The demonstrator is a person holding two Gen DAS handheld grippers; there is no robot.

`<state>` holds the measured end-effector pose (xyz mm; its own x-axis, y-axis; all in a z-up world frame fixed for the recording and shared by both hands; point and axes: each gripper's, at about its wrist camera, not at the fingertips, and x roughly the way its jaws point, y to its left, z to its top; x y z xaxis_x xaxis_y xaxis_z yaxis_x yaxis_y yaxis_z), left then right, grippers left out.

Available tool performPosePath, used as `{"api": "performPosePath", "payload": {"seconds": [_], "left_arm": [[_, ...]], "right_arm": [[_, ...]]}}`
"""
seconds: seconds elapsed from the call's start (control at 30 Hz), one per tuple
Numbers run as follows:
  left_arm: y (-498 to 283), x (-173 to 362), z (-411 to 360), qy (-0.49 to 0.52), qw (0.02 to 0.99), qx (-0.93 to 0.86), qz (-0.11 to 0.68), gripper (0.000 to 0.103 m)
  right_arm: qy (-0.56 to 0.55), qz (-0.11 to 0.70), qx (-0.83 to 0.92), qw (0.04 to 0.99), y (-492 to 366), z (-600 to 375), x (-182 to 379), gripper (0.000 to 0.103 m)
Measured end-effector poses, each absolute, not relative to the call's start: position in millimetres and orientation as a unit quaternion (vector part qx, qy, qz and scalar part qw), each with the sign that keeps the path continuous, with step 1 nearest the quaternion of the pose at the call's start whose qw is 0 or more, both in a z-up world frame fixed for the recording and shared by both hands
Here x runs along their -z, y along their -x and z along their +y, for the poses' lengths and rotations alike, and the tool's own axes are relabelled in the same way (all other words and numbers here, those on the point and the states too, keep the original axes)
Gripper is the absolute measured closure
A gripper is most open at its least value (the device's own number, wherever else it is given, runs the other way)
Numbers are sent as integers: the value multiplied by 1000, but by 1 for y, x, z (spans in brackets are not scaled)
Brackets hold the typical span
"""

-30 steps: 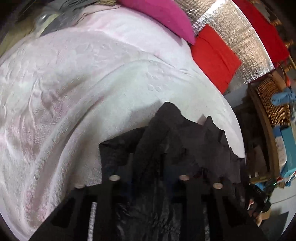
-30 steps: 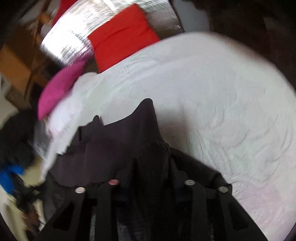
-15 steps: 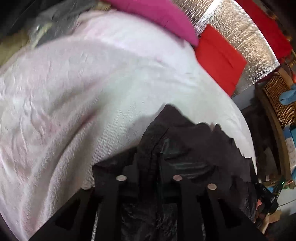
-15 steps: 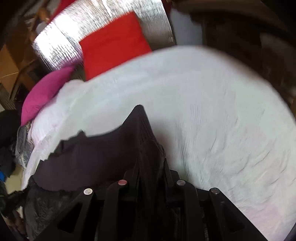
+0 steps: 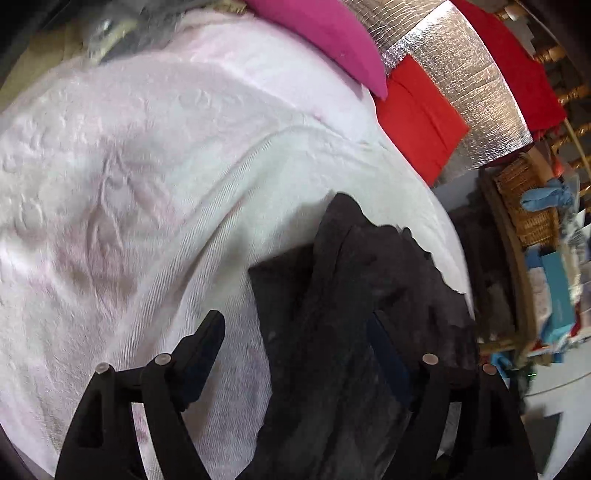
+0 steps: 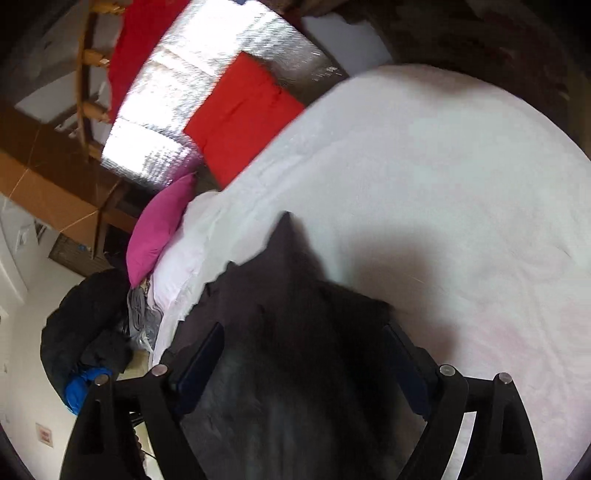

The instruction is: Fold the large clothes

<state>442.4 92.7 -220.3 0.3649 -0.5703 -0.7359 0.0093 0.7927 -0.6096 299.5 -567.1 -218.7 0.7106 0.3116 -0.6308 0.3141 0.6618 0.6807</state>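
Your left gripper (image 5: 295,332) and right gripper (image 6: 303,350) are both opening, fingers spread wide and no longer pinching. The black garment (image 5: 351,314) lies loose between each pair of fingers, bunched at the near edge of the white bedspread (image 5: 147,184).

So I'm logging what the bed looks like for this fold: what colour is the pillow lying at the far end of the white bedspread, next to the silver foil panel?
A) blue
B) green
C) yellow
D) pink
D: a pink pillow lies at the far end of the white bedspread, right beside the silver foil panel; the right wrist view shows the same pink pillow.
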Motion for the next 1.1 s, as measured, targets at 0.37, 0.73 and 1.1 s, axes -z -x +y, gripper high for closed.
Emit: {"api": "performPosePath", "payload": {"seconds": [0.37,0.73,1.1], "left_arm": [[-465,265,55,261,709,284,590,22],[-454,258,4,226,699,358,577,10],[-453,238,-14,234,732,326,551,63]], "right_arm": [[-472,466,-100,742,-326,-574,290,14],[-428,461,-211,748,-364,-491,282,4],[-409,458,-134,778,-362,-473,274,47]]}}
